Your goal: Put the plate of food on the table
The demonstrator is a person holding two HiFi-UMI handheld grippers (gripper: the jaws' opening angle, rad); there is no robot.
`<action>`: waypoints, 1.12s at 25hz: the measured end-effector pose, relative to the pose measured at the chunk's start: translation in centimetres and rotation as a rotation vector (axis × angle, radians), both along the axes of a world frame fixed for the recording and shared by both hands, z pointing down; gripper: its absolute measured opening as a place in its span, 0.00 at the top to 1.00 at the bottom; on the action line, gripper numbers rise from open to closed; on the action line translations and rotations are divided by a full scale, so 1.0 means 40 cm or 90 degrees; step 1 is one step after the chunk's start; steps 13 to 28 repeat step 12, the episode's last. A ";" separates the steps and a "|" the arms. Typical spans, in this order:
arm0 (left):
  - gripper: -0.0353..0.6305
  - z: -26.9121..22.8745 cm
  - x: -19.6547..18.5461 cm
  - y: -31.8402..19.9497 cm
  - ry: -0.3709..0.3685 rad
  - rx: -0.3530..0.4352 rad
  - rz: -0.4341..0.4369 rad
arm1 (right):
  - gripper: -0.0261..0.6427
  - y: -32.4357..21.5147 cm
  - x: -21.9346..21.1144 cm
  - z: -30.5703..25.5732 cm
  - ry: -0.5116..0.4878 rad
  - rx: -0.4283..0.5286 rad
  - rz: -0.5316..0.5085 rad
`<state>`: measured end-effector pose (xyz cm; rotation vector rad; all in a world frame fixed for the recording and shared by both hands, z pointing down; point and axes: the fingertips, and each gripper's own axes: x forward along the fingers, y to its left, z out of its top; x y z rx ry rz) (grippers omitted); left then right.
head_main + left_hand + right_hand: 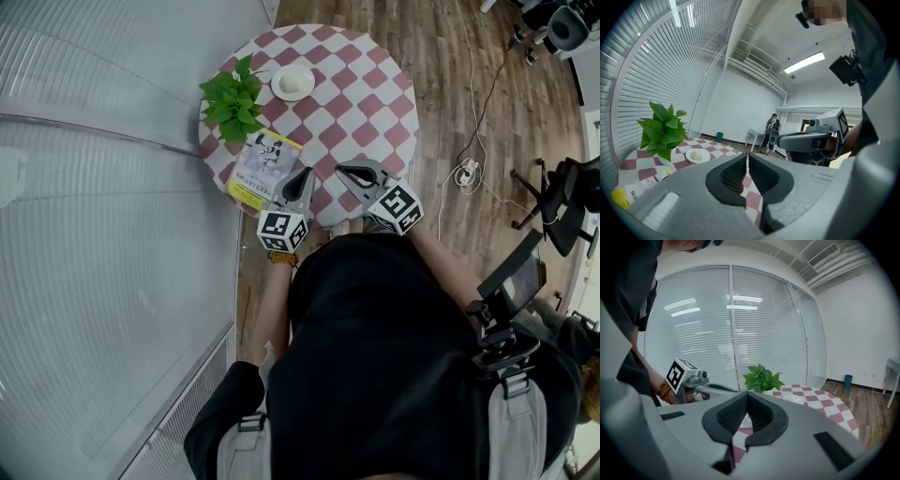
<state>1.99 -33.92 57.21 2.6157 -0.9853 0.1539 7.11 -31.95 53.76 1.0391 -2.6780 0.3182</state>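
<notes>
A white plate [292, 82] with a pale lump of food rests on the far side of the round red-and-white checked table [366, 103]. In the left gripper view the plate [697, 155] lies well ahead on the left. In the right gripper view only its rim [794, 399] shows. My left gripper [305, 174] hovers over the table's near edge, shut and empty. Beside it, my right gripper [341, 169] is also shut with nothing in it. The left gripper's [747, 157] jaws meet, and so do the right gripper's [746, 394].
A potted green plant [232, 103] stands left of the plate, and a yellow-edged booklet [262, 167] lies near the left gripper. Window blinds run along the left. A cable with a power strip [466, 173] and a chair [562, 197] are on the wood floor at the right.
</notes>
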 end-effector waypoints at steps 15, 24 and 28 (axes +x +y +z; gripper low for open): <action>0.92 0.012 -0.015 0.019 -0.008 -0.020 -0.020 | 0.94 0.005 -0.023 0.006 -0.002 -0.013 -0.026; 0.92 0.012 -0.015 0.019 -0.008 -0.020 -0.020 | 0.94 0.005 -0.023 0.006 -0.002 -0.013 -0.026; 0.92 0.012 -0.015 0.019 -0.008 -0.020 -0.020 | 0.94 0.005 -0.023 0.006 -0.002 -0.013 -0.026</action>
